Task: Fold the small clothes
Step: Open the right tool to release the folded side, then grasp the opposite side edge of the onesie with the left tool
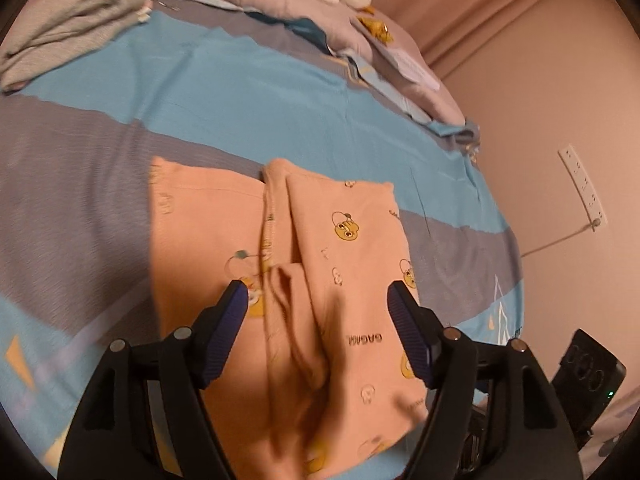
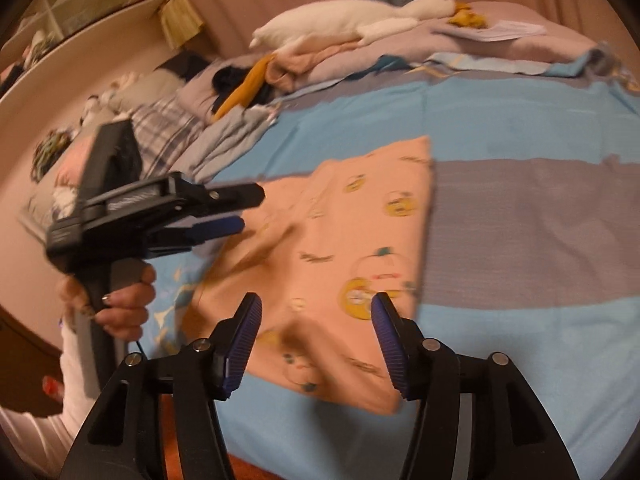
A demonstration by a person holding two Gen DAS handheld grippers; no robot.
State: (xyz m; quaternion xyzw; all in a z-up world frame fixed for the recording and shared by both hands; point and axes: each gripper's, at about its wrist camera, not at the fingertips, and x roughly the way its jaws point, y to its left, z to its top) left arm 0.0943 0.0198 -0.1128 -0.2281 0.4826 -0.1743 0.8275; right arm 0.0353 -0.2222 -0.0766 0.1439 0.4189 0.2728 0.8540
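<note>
The bed [image 1: 240,92] carries the folded peach garment [image 1: 320,280] on its blue and grey sheet. The 2 grippers hover over it: left gripper [image 1: 316,320] and right gripper [image 2: 316,340], jaws apart, gripping nothing.

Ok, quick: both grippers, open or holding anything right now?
Left gripper: open, over the peach garment, gripping nothing.
Right gripper: open, over the same garment, gripping nothing.
</note>
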